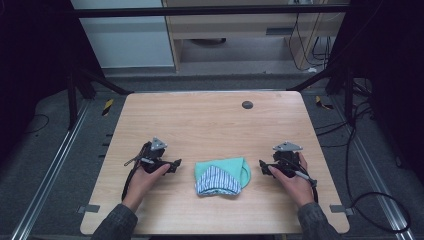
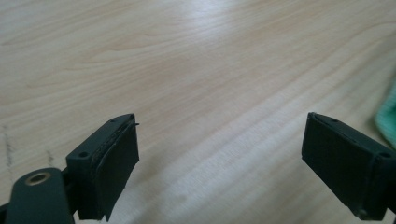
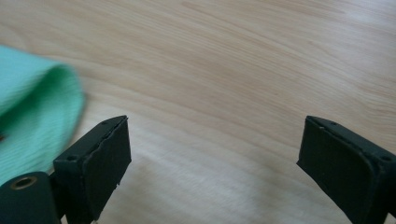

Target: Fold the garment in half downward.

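Note:
A folded green cloth (image 1: pixel 227 169) with a blue-and-white striped flap (image 1: pixel 216 181) lies on the wooden table (image 1: pixel 210 120), near the front middle. My left gripper (image 1: pixel 176 164) rests on the table just left of the cloth, jaws wide apart with nothing between them (image 2: pixel 219 158). A sliver of the green cloth (image 2: pixel 387 119) shows at the right edge of the left gripper view. My right gripper (image 1: pixel 262 166) sits just right of the cloth, also open and empty (image 3: pixel 212 161). The cloth's rounded green edge (image 3: pixel 37 112) lies to the left of its jaws.
A small dark round disc (image 1: pixel 247 104) is set in the table near the back edge. Black frame struts (image 1: pixel 320 75) and cables (image 1: pixel 370 200) surround the table. Bare wood stretches across the far half.

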{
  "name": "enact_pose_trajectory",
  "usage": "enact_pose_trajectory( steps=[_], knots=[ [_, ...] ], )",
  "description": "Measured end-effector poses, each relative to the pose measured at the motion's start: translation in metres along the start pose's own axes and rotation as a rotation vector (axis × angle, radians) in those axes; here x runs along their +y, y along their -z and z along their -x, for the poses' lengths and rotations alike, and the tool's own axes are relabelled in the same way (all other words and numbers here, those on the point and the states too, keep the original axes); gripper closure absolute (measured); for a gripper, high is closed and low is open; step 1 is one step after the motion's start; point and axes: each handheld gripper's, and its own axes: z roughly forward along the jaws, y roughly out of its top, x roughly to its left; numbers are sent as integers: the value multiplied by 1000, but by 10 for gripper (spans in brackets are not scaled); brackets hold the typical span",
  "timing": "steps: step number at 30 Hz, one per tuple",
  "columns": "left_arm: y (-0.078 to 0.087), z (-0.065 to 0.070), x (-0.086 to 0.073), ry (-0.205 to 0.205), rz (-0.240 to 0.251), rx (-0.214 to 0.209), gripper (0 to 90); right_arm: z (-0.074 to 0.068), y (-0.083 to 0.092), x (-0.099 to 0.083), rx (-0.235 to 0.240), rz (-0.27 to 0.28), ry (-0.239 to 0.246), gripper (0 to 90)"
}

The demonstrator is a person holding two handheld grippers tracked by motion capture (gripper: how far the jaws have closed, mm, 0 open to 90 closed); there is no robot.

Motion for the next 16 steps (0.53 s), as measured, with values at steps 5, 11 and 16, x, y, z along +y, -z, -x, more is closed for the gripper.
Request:
enact_pose_trajectory(
  steps=[5,11,16],
  knots=[
    [-13,-3,0,30,2,5,105,8,-13,0,-51,-18,-66,104],
    [-22,-3,-2,31,-7,22,92,11,-21,-1,-64,-27,-114,58],
    [-22,-3,-3,30,-23,33,52,11,-21,-1,-87,-45,-151,12]
  ],
)
